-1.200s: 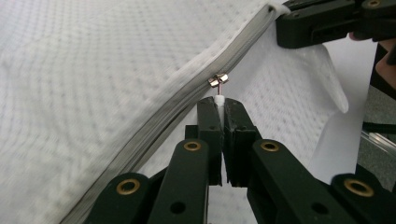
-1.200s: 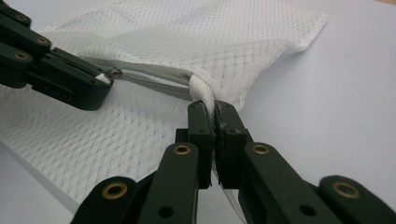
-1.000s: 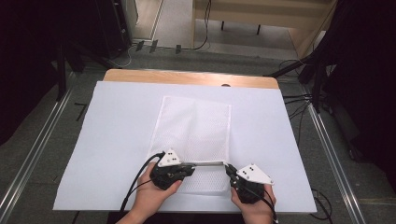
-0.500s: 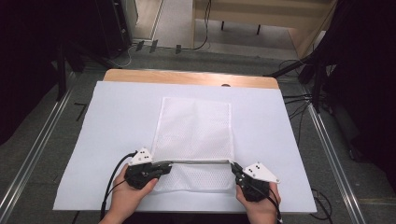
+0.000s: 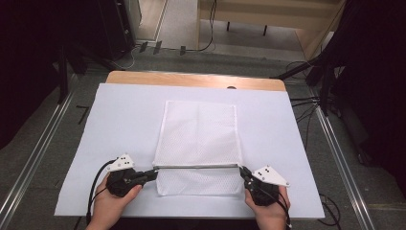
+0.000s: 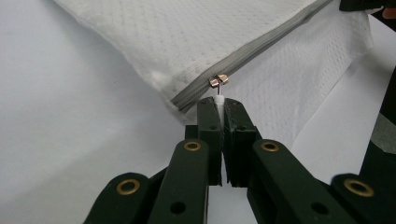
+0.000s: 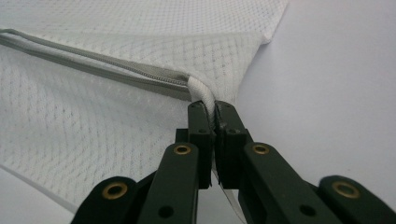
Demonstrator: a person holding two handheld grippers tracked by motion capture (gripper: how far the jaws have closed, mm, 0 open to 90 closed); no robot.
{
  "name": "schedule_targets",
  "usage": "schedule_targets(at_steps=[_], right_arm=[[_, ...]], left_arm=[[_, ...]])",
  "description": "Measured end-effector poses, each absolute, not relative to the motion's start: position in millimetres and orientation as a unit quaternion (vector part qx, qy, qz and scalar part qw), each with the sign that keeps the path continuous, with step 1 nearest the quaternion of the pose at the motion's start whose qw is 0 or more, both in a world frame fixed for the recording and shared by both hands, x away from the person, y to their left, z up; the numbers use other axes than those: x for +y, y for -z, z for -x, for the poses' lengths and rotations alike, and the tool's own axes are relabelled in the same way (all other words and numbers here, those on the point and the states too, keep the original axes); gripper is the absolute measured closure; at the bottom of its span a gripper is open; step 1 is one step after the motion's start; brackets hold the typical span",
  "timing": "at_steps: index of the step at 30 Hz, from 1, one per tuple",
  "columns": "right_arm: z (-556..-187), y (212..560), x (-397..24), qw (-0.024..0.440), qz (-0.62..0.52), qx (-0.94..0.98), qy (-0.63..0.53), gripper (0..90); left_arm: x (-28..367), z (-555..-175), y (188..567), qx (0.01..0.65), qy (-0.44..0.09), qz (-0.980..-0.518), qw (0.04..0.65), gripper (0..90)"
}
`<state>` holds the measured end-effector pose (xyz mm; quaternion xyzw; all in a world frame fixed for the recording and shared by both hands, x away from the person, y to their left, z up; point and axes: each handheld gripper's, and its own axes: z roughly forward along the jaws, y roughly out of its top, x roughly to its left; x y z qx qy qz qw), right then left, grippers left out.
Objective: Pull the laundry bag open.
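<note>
We see the left gripper carried leftward since the earlier frame, jaws clamped on the small brass zipper pull; the right gripper pinches the white mesh zippered bag mid-table at its right end; overpulling may slip the pull.

Wooden desk under a white sheet, with a mesh bag lying on it.

The sheet covers nearly the whole desk, leaving a bare strip of wood along the edge at 12 o'clock. The white mesh bag lies flat at the sheet's centre, reaching toward 6 o'clock, its long sides running from 12 to 6. A grey zipper crosses it from 9 to 3 o'clock near its 6 o'clock end, with a short flap of mesh beyond it. The zipper's small brass slider sits at the bag's 9 o'clock corner. The rest of the sheet is plain white all round the bag.
</note>
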<state>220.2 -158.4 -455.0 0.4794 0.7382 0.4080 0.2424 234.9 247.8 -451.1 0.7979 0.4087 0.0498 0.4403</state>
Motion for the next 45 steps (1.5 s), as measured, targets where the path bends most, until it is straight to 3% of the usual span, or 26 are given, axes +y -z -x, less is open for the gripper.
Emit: schedule_targets(at_steps=[8,12,16,21,23,26,28,31,35,38,45], right_arm=[[-221.2,456.2,-157.6,0.24,-0.48,0.74,-0.405,87.7],[-220.1,457.8,-155.1,0.239,-0.476,0.742,-0.407,87.7],[-218.5,457.8,-155.7,0.234,-0.465,0.744,-0.418,87.6],[-218.6,460.3,-155.5,0.228,-0.462,0.746,-0.422,85.9],[-219.0,461.5,-155.3,0.22,-0.458,0.747,-0.428,75.8],[-220.6,462.9,-155.1,0.211,-0.456,0.749,-0.433,48.4],[-222.5,462.7,-155.8,0.213,-0.468,0.744,-0.427,30.1],[-222.7,460.5,-158.7,0.24,-0.471,0.742,-0.412,11.7],[-223.6,455.3,-170.6,0.237,-0.49,0.722,-0.428,8.1],[-224.4,453.8,-181.2,0.235,-0.498,0.711,-0.437,2.4],[-225.4,450.5,-206.2,0.242,-0.509,0.693,-0.45,0.5]], left_arm=[[258.8,-234.1,450.5,0.415,-0.056,-0.796,0.437,88.0],[264.3,-230.5,451.3,0.407,-0.062,-0.783,0.466,86.6],[273.4,-226.5,446.9,0.418,-0.092,-0.751,0.503,43.4],[282.7,-226.0,442.8,0.431,-0.122,-0.724,0.524,20.8],[284.2,-224.6,441.2,0.429,-0.131,-0.72,0.529,13.2],[287.6,-222.9,438.9,0.418,-0.129,-0.714,0.547,8.5],[289.5,-222.8,438.2,0.42,-0.131,-0.71,0.55,7.3],[292.8,-222.8,437.5,0.428,-0.143,-0.707,0.545,7.2],[299.8,-222.9,435.6,0.426,-0.142,-0.701,0.554,0.3],[303.2,-222.5,433.4,0.431,-0.16,-0.7,0.547,0.2],[310.9,-225.5,434.1,0.438,-0.166,-0.699,0.541,0.1]])
